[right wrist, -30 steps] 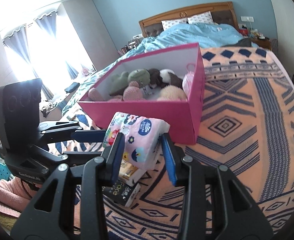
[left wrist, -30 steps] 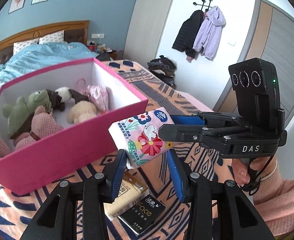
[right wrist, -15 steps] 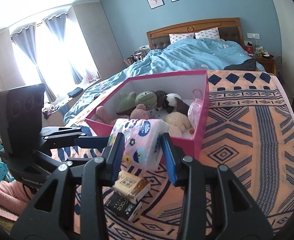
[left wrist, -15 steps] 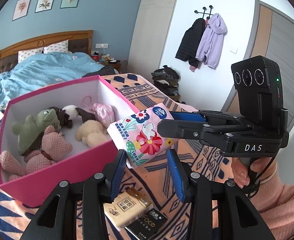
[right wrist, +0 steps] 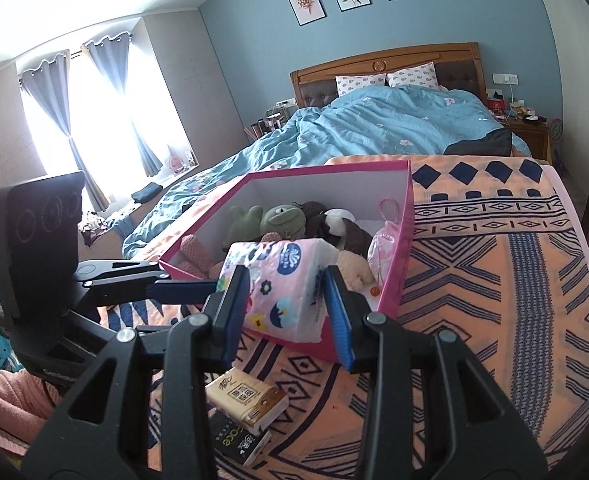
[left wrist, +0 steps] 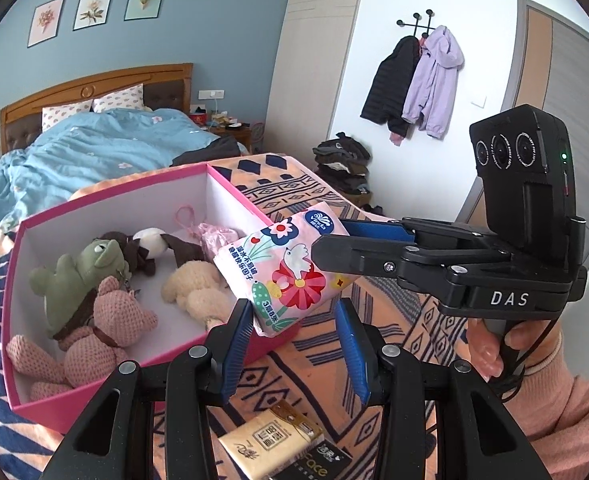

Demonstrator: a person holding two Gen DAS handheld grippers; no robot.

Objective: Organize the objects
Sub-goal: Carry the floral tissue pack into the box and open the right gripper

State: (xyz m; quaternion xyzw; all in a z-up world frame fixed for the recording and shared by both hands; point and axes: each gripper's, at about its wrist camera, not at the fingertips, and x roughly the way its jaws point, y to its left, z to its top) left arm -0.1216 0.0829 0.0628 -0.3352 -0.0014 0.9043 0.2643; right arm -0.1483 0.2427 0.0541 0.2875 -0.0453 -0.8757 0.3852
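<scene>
Left wrist view: pink floral soft tissue pack (left wrist: pixel 284 270) is up in the air over the near right corner of the open pink cardboard box (left wrist: pixel 134 390). Right gripper (left wrist: pixel 336 240) comes in from the right, black frame with blue pads, jaws narrow and clamped on the pack's right end. Left gripper (left wrist: pixel 294 344) sits at the bottom, jaws narrow; its left blue pad touches the pack's lower corner, and whether the right pad touches cannot be told. A hand (left wrist: pixel 490 354) in a pink sleeve holds the right gripper's handle. Inside the box: green frog plush (left wrist: pixel 80 276), pink knitted bear plush (left wrist: pixel 94 340), cream fluffy plush (left wrist: pixel 198 288), dark brown and white plush (left wrist: pixel 150 246), small pink pouch (left wrist: pixel 214 236). The box rests on an orange and navy patterned blanket (left wrist: pixel 394 344). Tan tissue packet (left wrist: pixel 272 444) and black packet (left wrist: pixel 326 466) lie on the blanket at the bottom edge.

Right wrist view: right gripper (right wrist: pixel 288 312) has both blue pads pressing the pack's (right wrist: pixel 284 284) sides, a firm hold. Left gripper (right wrist: pixel 198 286) reaches in from the left, fingertips at the pack's left end. The pack hangs over the box's (right wrist: pixel 394 292) near wall. Tan packet (right wrist: pixel 246 402) lies on the black packet (right wrist: pixel 238 438) below, on the blanket (right wrist: pixel 494 320).
</scene>
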